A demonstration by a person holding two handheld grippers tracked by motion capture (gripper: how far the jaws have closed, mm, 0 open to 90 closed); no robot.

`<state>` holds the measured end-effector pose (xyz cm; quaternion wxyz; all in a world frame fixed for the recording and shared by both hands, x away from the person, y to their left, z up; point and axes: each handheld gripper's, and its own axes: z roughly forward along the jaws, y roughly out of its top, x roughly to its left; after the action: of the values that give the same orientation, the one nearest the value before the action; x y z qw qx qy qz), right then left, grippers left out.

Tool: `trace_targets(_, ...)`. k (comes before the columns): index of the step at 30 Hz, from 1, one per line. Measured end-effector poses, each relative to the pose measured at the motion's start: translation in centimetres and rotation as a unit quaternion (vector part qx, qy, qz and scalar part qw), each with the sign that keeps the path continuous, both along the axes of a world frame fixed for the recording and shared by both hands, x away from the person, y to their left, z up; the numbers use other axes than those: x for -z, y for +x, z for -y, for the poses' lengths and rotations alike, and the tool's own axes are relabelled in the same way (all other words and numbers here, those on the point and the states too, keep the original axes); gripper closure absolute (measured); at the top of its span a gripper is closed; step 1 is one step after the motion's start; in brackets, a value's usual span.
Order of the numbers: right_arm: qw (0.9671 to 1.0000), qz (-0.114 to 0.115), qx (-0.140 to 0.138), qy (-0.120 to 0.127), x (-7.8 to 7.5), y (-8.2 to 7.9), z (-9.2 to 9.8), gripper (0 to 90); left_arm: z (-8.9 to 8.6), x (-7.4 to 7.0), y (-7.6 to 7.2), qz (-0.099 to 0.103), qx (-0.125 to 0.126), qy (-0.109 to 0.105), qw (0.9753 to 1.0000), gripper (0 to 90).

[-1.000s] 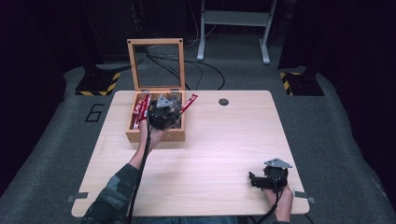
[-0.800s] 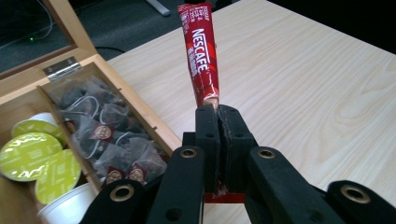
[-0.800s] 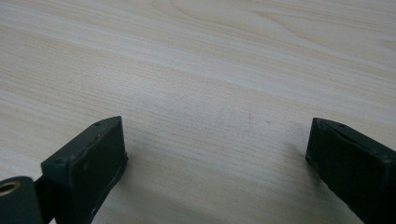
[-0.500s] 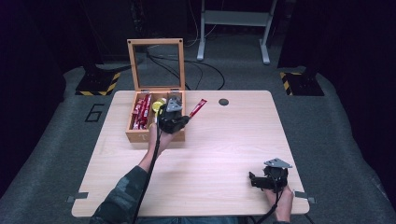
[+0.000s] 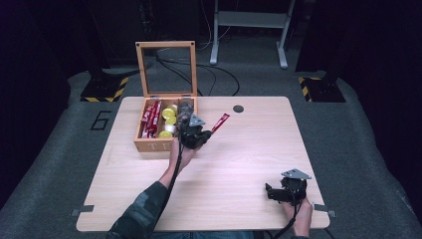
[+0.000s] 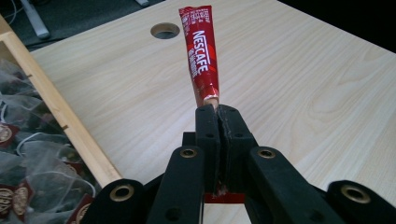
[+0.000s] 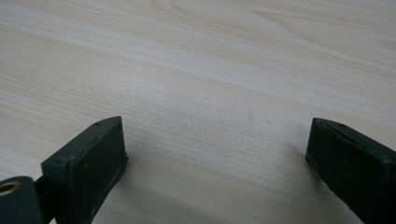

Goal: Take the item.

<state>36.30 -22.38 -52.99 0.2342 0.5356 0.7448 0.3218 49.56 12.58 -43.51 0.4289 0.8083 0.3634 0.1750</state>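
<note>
Nescafé stick [image 6: 201, 51], clamped in left gripper [image 5: 195, 133], had cleared the wooden box [image 5: 149, 145], now over table [image 5: 249, 149]; extraction succeeded. Right gripper [image 5: 286, 191] rested, jaws apart.

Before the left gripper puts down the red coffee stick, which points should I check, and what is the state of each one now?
1. Left gripper shut on the red Nescafe coffee stick: ok.
2. Stick lifted clear of the open wooden box: ok.
3. Bare light wooden table to the right of the box for setting it down: ok.
4. Round hole in the table away from the stick's tip: ok.
5. Right gripper open, holding nothing, resting near the table's front edge: ok.
6. How firm the grip on the stick's thin end is: cannot tell.
</note>
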Motion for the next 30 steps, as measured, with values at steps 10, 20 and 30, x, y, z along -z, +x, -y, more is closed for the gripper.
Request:
trace_targets(10,1.0,0.0,0.0,0.0,0.0,0.0,0.0,4.1,1.6,2.2,-0.2,-0.015,-0.001,-0.002,0.9999,87.0)
trace_targets(20,1.0,0.0,0.0,0.0,0.0,0.0,0.0,4.1,2.5,4.3,-0.2,-0.032,0.008,0.019,0.9993,86.9)
trace_targets(30,1.0,-0.001,0.001,0.001,0.0,0.0,0.0,4.4,2.8,6.5,0.3,-0.058,0.006,0.033,0.9977,86.7)
